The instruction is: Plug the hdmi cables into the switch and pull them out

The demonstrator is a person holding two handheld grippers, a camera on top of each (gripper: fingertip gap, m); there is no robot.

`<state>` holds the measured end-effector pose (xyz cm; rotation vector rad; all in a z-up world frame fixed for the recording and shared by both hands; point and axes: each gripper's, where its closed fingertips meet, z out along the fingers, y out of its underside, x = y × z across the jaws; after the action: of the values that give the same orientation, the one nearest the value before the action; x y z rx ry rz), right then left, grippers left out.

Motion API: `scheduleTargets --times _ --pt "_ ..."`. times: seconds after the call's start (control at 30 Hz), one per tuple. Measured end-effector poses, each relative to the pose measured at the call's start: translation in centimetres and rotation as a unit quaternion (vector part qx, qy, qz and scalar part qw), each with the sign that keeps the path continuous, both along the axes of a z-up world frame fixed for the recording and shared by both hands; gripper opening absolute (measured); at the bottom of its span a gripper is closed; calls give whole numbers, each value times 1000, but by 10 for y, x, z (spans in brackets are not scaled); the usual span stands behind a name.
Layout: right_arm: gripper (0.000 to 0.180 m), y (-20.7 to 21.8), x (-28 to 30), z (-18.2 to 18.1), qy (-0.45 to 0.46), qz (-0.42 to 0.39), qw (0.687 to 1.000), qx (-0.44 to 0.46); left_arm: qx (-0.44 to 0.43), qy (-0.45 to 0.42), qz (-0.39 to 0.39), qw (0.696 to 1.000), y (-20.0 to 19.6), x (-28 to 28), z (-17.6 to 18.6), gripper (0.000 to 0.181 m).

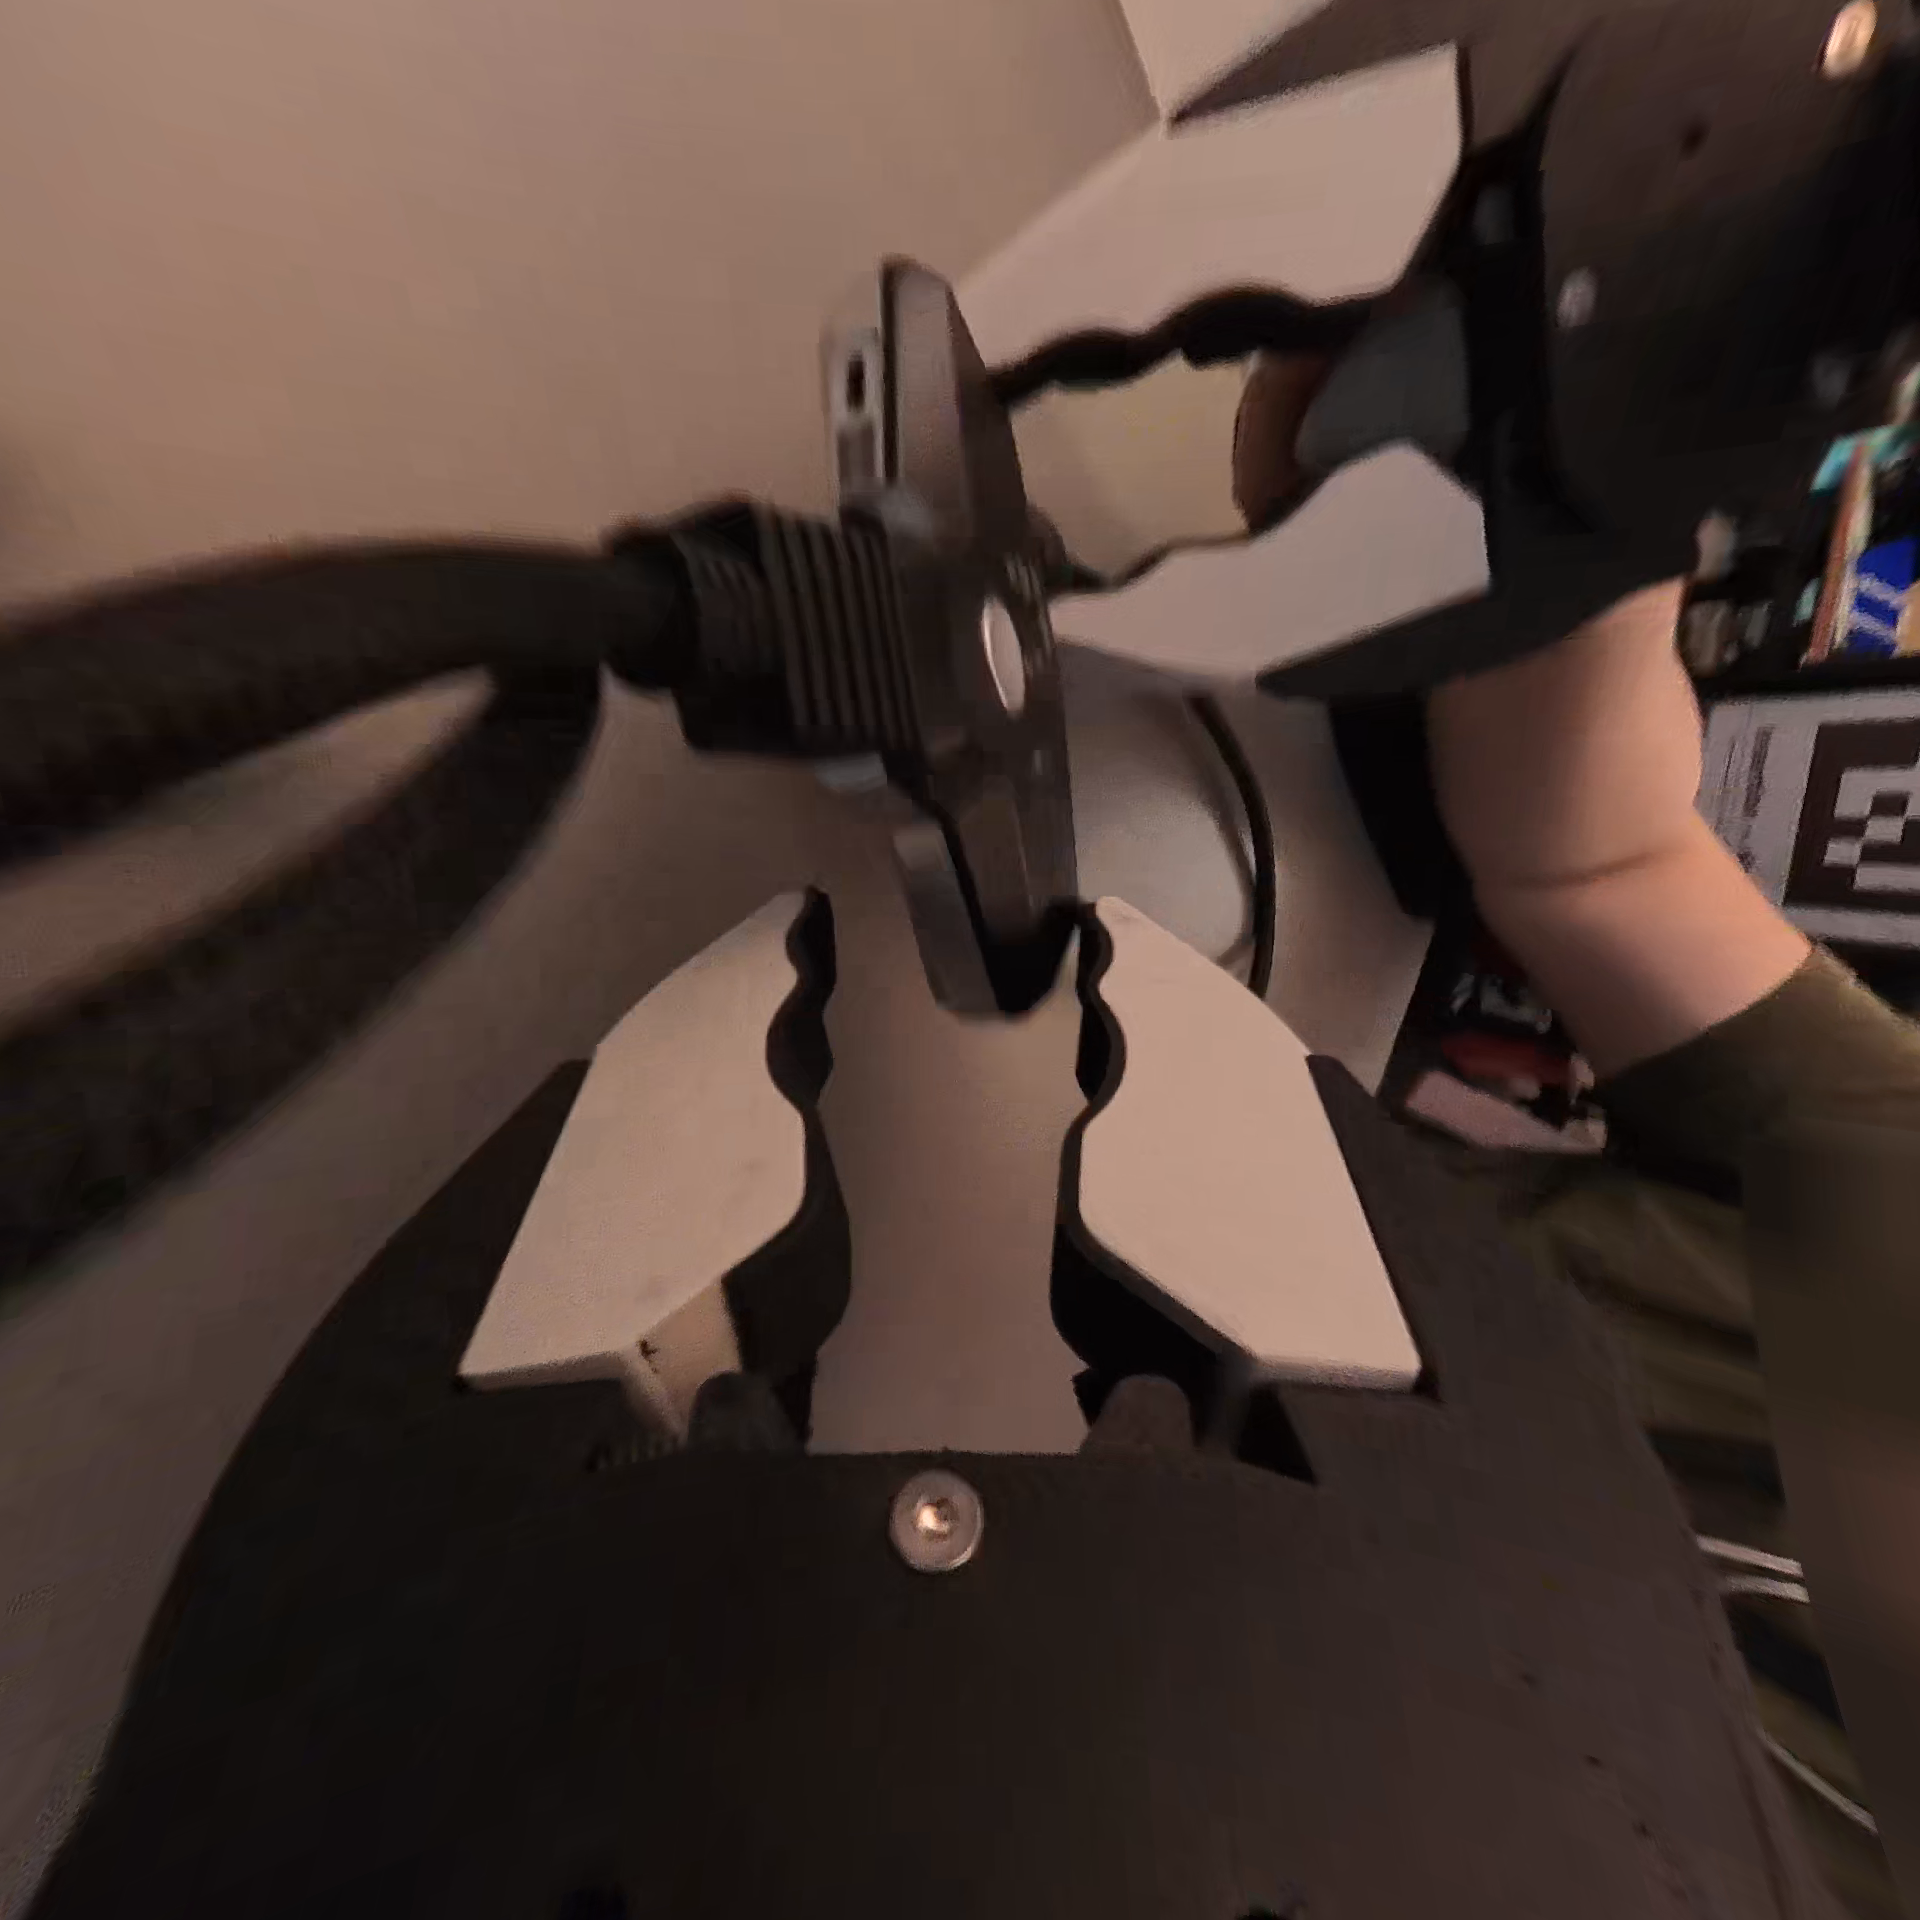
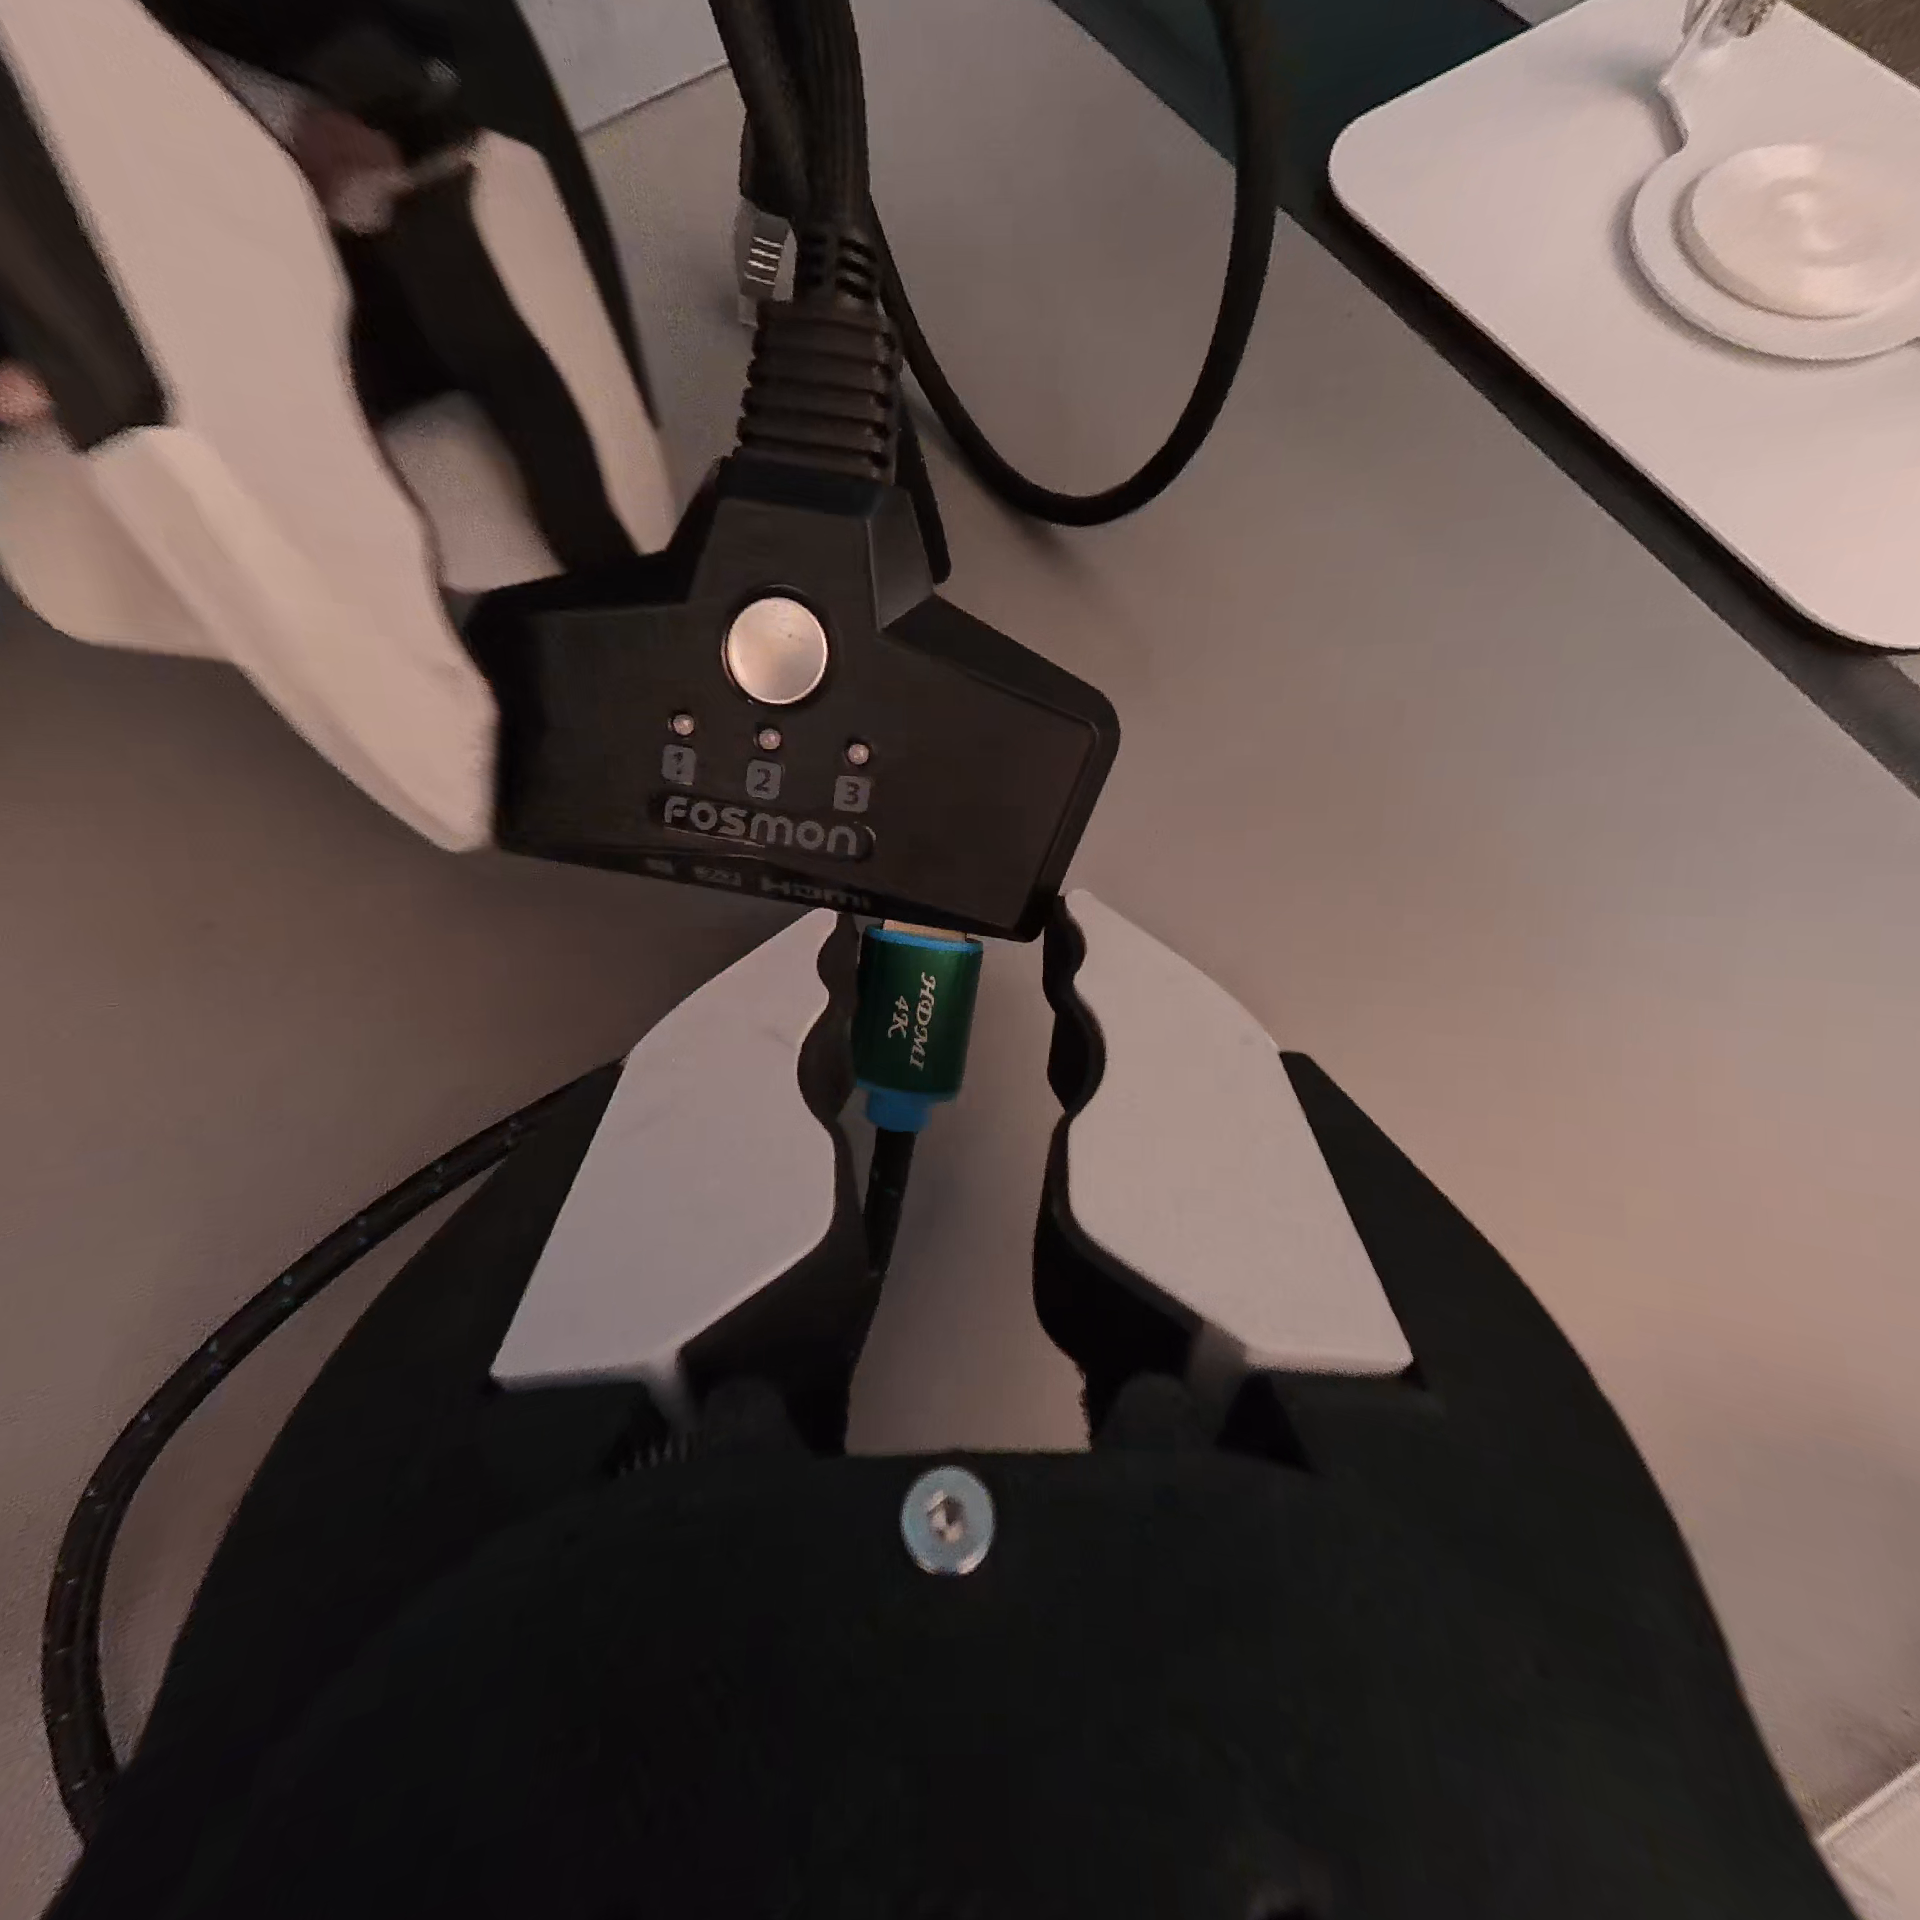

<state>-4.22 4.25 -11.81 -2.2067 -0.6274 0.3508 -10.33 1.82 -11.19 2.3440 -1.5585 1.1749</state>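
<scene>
The black HDMI switch (image 2: 790, 727), with a round silver button, is lifted off the grey table. It shows edge-on in the left wrist view (image 1: 956, 582). A green HDMI plug (image 2: 914, 1013) on a black braided cable (image 2: 312, 1278) sits in its near port. My right gripper (image 2: 951, 925) is open around the plug, which touches only the left finger. My left gripper (image 1: 956, 914) is open at the switch's end, which rests against its right finger. Its white fingers (image 2: 260, 499) are blurred. The right gripper also shows in the left wrist view (image 1: 1039, 473).
The switch's thick black lead (image 2: 821, 384) runs away from it, past a loose grey connector (image 2: 764, 260) and a looped black cable (image 2: 1143, 436). A white plate with a round disc (image 2: 1558, 312) lies at the far right. A hand and olive sleeve (image 1: 1621, 862) hold the right gripper.
</scene>
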Motion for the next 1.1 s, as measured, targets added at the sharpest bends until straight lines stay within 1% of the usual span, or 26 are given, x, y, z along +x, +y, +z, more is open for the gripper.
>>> scheduleTargets --times 0.17,0.23,0.33,0.4,0.43,0.5,0.57,0.67,0.77,0.83,0.9,0.93,0.97,1.0,1.03,1.1 --pt "35 -3 0 -11 3 4 1000 -27 44 78 -53 995 -6 -49 11 42" --pt "35 -5 0 -15 2 10 999 -39 55 60 -52 995 -5 -57 28 40" --pt "35 -9 0 -20 -3 17 998 -59 84 -2 -35 996 -2 -68 70 39" --pt "35 -11 0 -23 -12 17 998 -67 132 -49 -3 990 8 -82 104 39" --pt "35 -12 1 -24 -18 17 997 -72 165 -71 25 983 17 -92 121 39" --pt "36 -13 2 -23 -34 18 997 -68 234 -107 100 961 42 -118 153 39" --pt "43 -13 5 -18 -50 17 997 -62 287 -132 180 931 67 -149 178 40" --pt "54 -16 8 0 -66 15 997 -45 343 -149 259 890 96 -193 198 40" --pt "60 -22 9 26 -68 19 997 -23 369 -154 287 871 117 -219 199 43" --pt "60 -24 10 44 -65 19 998 3 392 -190 278 856 131 -218 205 43" --pt "59 -24 12 60 -55 17 998 26 429 -256 241 832 146 -203 219 42" --pt "58 -24 14 65 -51 16 998 36 444 -288 217 820 151 -196 222 38" --pt "58 -23 15 69 -50 15 998 45 457 -304 196 813 159 -192 219 39" --pt "57 -21 17 71 -51 14 997 52 470 -294 177 813 169 -192 210 42" --pt "57 -20 19 71 -57 12 997 55 479 -267 154 822 178 -194 198 41" --pt "57 -18 23 67 -64 12 996 55 486 -206 88 845 182 -202 170 44"
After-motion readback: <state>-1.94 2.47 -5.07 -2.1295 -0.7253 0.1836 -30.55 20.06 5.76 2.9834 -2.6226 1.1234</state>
